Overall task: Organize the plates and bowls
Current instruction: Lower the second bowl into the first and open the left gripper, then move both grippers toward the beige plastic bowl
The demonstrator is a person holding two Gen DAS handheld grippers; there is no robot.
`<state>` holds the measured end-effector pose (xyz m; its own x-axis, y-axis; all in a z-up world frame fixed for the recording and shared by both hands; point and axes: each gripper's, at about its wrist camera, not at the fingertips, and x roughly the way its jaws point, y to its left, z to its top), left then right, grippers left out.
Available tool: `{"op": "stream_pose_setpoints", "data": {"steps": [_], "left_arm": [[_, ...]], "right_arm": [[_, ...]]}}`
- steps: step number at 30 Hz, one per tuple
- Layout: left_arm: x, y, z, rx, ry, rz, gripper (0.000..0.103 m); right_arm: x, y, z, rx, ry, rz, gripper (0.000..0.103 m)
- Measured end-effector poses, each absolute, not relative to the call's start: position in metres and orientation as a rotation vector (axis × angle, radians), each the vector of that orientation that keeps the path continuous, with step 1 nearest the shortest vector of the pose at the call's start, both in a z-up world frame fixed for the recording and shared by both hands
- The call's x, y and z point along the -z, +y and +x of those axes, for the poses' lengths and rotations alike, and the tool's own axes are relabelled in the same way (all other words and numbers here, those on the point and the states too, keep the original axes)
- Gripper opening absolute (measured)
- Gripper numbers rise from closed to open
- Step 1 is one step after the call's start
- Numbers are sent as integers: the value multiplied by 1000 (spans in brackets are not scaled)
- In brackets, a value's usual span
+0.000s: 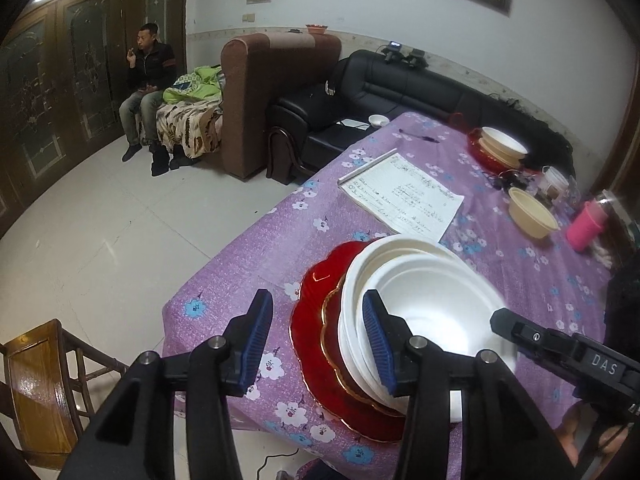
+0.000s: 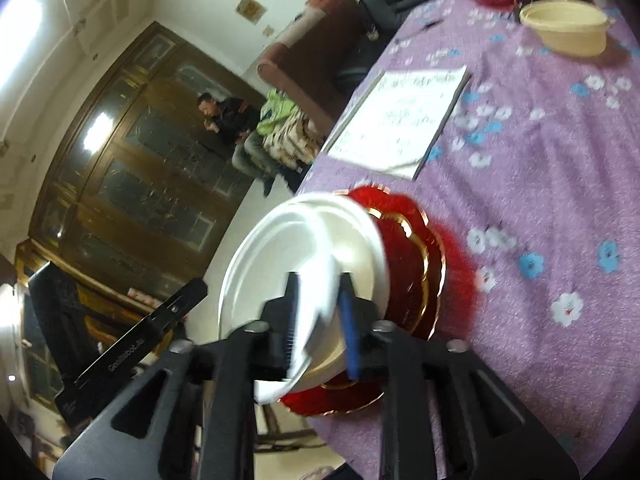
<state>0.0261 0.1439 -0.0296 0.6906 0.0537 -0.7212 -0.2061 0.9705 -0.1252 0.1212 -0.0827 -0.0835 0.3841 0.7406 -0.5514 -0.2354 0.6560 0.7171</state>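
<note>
A stack of white bowls [image 1: 432, 308] sits nested on red gold-rimmed plates [image 1: 316, 320] near the corner of the purple flowered table [image 1: 240, 264]. My left gripper [image 1: 316, 340] is open beside the stack. Its right pad overlaps the bowls' near rim, and only the plate edge and cloth lie between its pads. In the right wrist view the white bowls [image 2: 288, 240] appear tilted over the red plates [image 2: 408, 264]. My right gripper [image 2: 320, 324] straddles the top bowl's rim, its pads standing apart and the picture blurred. One of the right gripper's fingers [image 1: 520, 328] reaches the bowl's far rim.
A notebook [image 1: 404, 196] lies mid-table. Beyond it are a beige bowl [image 1: 532, 212], a pink cup [image 1: 586, 226], and beige bowls on a red plate [image 1: 500, 144]. A wooden chair [image 1: 36, 380] stands at the table corner. A person [image 1: 148, 80] sits on a sofa across the room.
</note>
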Motion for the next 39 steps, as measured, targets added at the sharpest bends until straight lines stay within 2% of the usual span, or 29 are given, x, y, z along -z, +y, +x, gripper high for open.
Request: {"op": "stream_pose_setpoints", "data": {"steps": [18, 21, 31, 34, 39], "left_arm": [[16, 138, 30, -142, 779, -188, 49], [10, 120, 33, -116, 766, -158, 59], [18, 10, 65, 86, 849, -18, 59], [23, -18, 79, 125, 874, -7, 63], [29, -53, 121, 148, 921, -71, 63]], "right_arm": [[65, -128, 126, -557, 854, 572, 33], [69, -151, 131, -510, 850, 610, 33], [91, -214, 142, -411, 868, 685, 33], [89, -241, 147, -355, 855, 692, 33], [73, -298, 173, -242, 821, 718, 33]]}}
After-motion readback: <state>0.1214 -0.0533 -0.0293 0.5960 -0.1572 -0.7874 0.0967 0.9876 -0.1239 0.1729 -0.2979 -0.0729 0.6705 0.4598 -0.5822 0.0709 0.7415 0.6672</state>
